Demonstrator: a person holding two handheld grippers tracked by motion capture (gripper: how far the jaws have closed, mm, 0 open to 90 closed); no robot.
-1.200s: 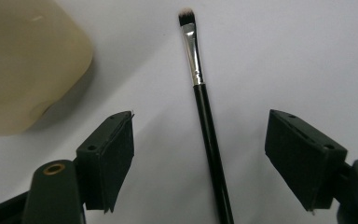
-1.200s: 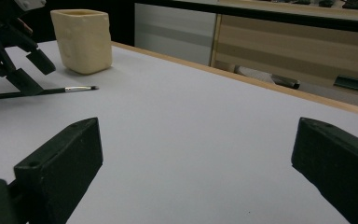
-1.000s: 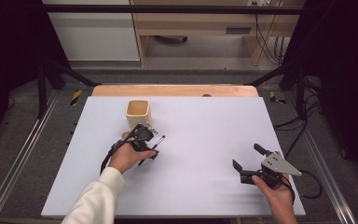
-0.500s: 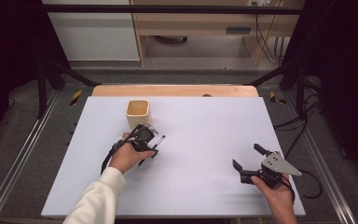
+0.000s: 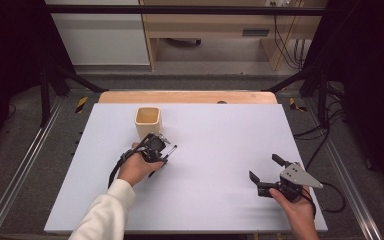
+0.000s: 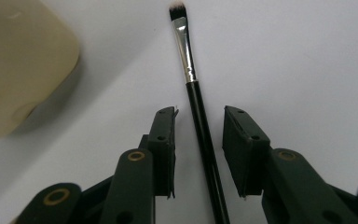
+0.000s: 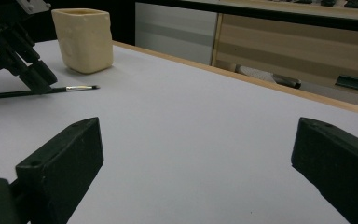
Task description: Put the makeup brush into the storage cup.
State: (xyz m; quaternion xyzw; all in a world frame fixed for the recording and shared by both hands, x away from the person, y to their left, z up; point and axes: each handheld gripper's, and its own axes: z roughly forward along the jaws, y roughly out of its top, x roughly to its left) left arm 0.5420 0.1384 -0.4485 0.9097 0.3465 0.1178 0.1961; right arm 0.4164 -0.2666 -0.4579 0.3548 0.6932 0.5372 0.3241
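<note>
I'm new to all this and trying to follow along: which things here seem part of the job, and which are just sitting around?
Likely in play:
- brush, lying between the open left gripper fingers
- cream cup, beside it

Just around:
- right gripper, open, holding nothing
- cables beyond the table

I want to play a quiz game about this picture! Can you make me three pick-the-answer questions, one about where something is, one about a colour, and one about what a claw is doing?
1. Where is the brush?
A. Inside the cup
B. Lying on the table between the left claw's jaws
C. Held up in the air by the right claw

2. What colour is the cup?
A. Cream
B. Red
C. Blue

3. What is the right claw doing?
A. Squeezing the brush
B. Gripping the cup
C. Open, holding nothing

Answers:
1. B, the left gripper view shows the brush flat on the white table, with the left claw having one jaw on each side.
2. A, the cup looks pale cream.
3. C, its jaws stand wide apart over bare table.
</note>
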